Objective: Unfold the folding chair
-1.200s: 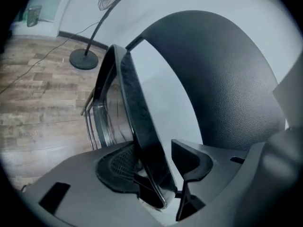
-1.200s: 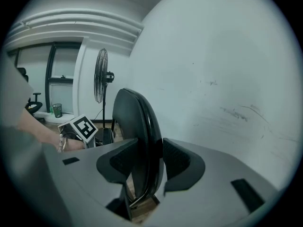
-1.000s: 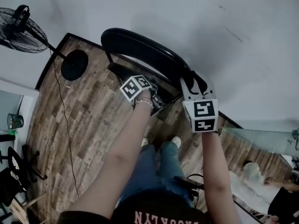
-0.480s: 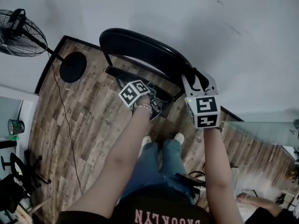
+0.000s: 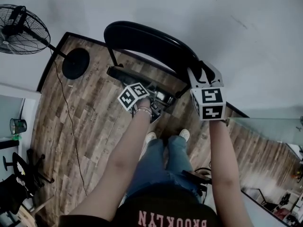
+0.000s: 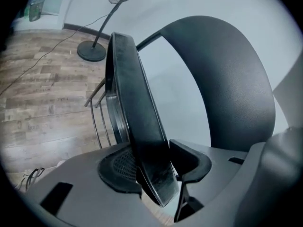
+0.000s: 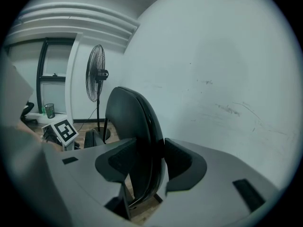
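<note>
The black folding chair stands against the white wall, its curved backrest point(image 5: 147, 44) upright and its seat point(image 5: 128, 75) swung a little out from it. My left gripper point(image 5: 152, 103) is shut on the seat's front edge; in the left gripper view the seat point(image 6: 137, 108) runs edge-on between the pads of this gripper point(image 6: 156, 167), with the backrest point(image 6: 227, 79) behind. My right gripper point(image 5: 201, 74) grips the backrest's right rim. In the right gripper view that rim point(image 7: 130, 122) fills the gap in this gripper point(image 7: 150, 162); its jaws are opening slightly, pads still touching.
A standing fan point(image 5: 23, 30) with a round base point(image 5: 75, 64) and a trailing cable point(image 5: 66, 122) stands to the left on the wood floor point(image 5: 90, 126). The person's shoes point(image 5: 150, 137) are just behind the chair. The wall point(image 5: 213, 13) is close behind the backrest.
My left gripper has moved down and left in the head view, drawing the seat a little away from the backrest. The right gripper has stayed on the backrest.
</note>
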Demonstrator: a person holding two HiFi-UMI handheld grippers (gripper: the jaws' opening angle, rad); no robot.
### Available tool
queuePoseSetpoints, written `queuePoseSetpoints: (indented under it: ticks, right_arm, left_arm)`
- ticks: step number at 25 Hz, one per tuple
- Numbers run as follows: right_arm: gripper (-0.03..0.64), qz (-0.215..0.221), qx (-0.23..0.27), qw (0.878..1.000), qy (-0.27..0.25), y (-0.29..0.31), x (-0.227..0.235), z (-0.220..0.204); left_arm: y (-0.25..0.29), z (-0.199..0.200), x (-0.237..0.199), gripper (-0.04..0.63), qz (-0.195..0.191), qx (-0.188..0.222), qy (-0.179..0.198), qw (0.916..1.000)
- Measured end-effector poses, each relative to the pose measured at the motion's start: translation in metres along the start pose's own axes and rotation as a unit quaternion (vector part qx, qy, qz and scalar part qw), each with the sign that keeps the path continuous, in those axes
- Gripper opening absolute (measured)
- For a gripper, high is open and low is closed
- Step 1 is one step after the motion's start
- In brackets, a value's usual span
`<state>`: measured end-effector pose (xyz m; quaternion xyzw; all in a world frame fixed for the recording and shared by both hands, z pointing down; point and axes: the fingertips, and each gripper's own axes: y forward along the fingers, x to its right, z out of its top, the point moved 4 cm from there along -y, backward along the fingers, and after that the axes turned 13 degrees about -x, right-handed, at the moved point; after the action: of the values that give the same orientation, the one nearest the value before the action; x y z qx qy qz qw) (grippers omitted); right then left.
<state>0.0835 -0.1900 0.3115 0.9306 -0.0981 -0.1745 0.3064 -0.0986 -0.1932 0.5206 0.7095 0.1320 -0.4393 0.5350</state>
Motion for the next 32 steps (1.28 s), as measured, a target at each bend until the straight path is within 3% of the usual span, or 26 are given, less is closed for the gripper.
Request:
queuePoseSetpoints:
  ticks: [9, 15, 18, 19, 27, 32]
  right_arm:
    - [0.183, 0.007, -0.013, 1.000, 0.006, 0.007, -0.002, -0.006]
    - [0.189, 0.006, -0.016, 1.000, 0.009, 0.013, -0.002, -0.011]
    - [0.189, 0.008, -0.019, 1.000, 0.010, 0.016, -0.003, -0.013]
    - [0.189, 0.008, -0.020, 1.000, 0.011, 0.017, -0.004, -0.014]
    - [0.195, 0.007, -0.032, 0.999, 0.019, 0.027, -0.006, -0.022]
    - [0.199, 0.001, -0.035, 0.999, 0.017, 0.036, -0.003, -0.028]
  left_arm:
    - [-0.021, -0.024, -0.045, 0.193, -0.014, -0.012, -0.017, 0.9997]
    - [-0.026, -0.035, -0.066, 0.204, -0.016, -0.014, -0.003, 0.9998]
    - [-0.028, -0.040, -0.076, 0.248, -0.004, -0.018, -0.001, 0.9998]
    - [-0.029, -0.042, -0.081, 0.278, -0.001, -0.016, -0.008, 0.9998]
    - [-0.037, -0.058, -0.127, 0.267, 0.007, -0.001, -0.079, 0.9968]
    - [-0.035, -0.064, -0.146, 0.262, 0.017, -0.001, -0.094, 0.9955]
